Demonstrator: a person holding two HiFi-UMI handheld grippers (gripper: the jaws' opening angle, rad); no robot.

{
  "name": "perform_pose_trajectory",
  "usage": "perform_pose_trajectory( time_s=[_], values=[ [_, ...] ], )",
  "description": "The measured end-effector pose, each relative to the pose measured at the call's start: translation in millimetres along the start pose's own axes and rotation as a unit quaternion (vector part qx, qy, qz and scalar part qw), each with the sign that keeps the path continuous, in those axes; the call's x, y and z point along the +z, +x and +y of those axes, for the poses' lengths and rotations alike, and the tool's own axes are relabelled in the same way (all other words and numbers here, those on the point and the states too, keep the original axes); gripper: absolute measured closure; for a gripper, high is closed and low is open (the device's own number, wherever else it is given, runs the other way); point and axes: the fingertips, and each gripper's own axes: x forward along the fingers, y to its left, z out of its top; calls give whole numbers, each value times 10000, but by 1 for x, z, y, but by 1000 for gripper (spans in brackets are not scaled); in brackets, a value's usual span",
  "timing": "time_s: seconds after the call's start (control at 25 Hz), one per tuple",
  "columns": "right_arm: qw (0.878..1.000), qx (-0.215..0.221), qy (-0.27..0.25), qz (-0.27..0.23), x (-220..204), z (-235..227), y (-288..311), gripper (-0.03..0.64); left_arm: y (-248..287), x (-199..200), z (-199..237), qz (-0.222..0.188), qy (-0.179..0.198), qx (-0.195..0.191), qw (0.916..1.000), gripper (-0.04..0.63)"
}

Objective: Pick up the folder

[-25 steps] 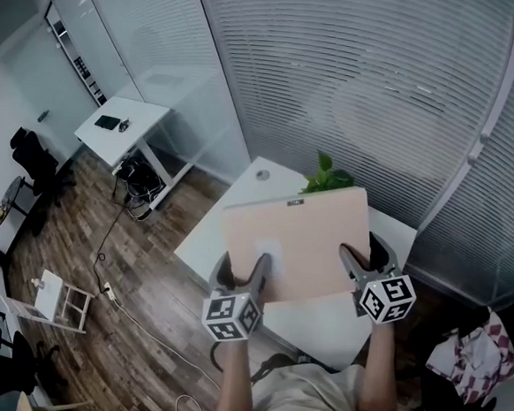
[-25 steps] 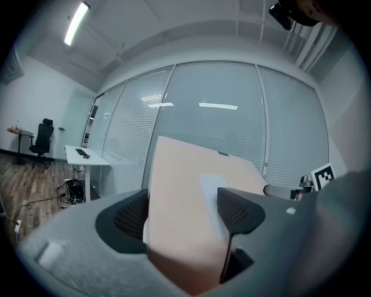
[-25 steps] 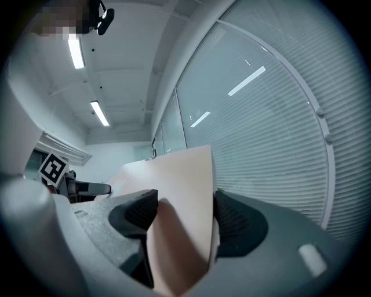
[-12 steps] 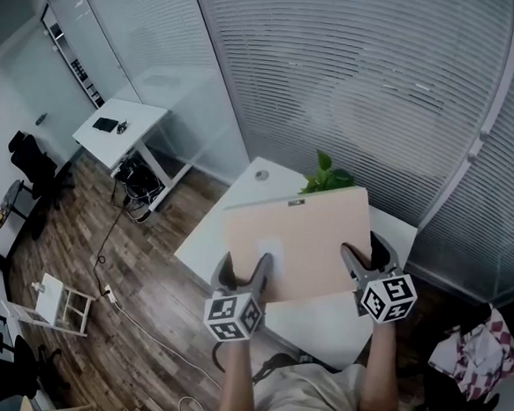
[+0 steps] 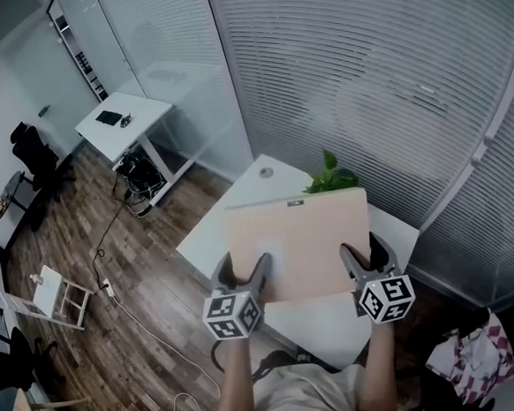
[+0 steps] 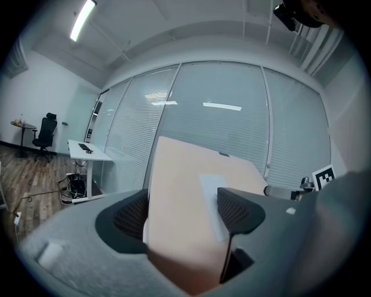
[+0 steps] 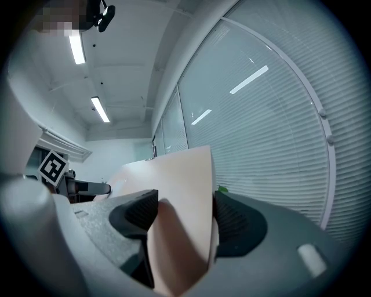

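Note:
A pale peach folder (image 5: 300, 241) is held up off the white table (image 5: 318, 325), tilted with its far edge raised. My left gripper (image 5: 243, 268) is shut on its near left edge, and the folder (image 6: 185, 203) fills the space between its jaws, a white label patch on its face. My right gripper (image 5: 368, 258) is shut on the near right edge, where the folder (image 7: 185, 209) stands on edge between the dark ribbed pads (image 7: 235, 217).
A green plant (image 5: 332, 177) peeks over the folder's far edge. Frosted glass walls with blinds (image 5: 380, 103) stand just behind the table. A second white desk (image 5: 121, 126) with cables under it is at far left, over wood floor. A checked cloth (image 5: 481, 346) lies at right.

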Motion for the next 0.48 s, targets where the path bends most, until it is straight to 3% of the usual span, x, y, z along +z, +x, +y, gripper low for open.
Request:
perform_pose_trajectory(
  time_s=[0.48],
  values=[
    [10000, 20, 27, -26, 1, 8, -3, 313, -9, 4, 2, -39, 45, 35, 10000, 227]
  ],
)
